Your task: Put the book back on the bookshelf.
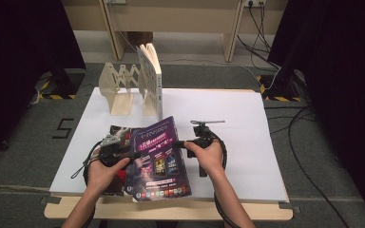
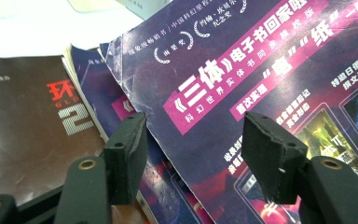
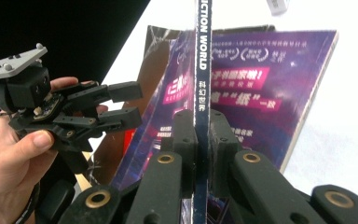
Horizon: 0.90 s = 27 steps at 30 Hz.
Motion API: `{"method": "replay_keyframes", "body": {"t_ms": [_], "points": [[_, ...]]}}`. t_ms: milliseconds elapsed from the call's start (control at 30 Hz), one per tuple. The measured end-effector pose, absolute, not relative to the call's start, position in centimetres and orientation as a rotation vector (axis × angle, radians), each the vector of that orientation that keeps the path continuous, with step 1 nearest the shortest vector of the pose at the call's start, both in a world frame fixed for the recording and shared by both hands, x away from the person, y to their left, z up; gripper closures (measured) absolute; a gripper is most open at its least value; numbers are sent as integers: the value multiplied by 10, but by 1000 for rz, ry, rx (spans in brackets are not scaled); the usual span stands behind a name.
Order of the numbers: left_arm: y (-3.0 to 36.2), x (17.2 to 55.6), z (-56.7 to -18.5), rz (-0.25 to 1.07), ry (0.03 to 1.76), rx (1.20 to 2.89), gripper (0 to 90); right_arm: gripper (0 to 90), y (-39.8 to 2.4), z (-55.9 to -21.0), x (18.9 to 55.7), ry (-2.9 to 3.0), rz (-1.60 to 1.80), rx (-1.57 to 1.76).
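- Right tool [image 3: 202, 154]: its two black jaws are clamped on the spine edge of a purple magazine [image 3: 261, 88], one pad on each side; the spine stands upright between them in the right gripper view.
- Purple magazine, high view [image 1: 159, 156]: it lies near the front edge of the desk [image 1: 247, 123], between the two hands, its right edge lifted in the right tool [image 1: 183, 144].
- Left tool [image 2: 193, 154]: its jaws stand apart, with nothing pressed between the pads; the left edge of the purple magazine [image 2: 242, 84] passes through the gap without touching either pad, as far as the left gripper view shows.
- Left tool, other views: in the high view it sits at the magazine's left edge [image 1: 123, 153]; in the right gripper view [image 3: 123, 105] its parted jaws point toward the cover, held by the left hand [image 3: 9, 154].
- Underlying stack: a second purple magazine [image 2: 98, 93] and a dark brown one [image 2: 23, 130] lie under the top one, fanned out to its left.
- Back of the desk: a pale wooden book rack [image 1: 121, 88] stands with one white book [image 1: 152, 78] upright in it, well apart from the magazines.
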<state>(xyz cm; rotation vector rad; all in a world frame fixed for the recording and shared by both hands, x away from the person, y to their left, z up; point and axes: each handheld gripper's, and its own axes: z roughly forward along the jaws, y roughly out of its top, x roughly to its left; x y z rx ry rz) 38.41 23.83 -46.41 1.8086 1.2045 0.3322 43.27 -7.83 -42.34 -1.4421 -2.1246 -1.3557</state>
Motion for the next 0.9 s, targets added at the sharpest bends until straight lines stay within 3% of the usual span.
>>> {"method": "replay_keyframes", "body": {"t_ms": [900], "points": [[255,380,-448,362,1225,1725,358,850,-40,-369,428,-2290,-1645,-1443]]}}
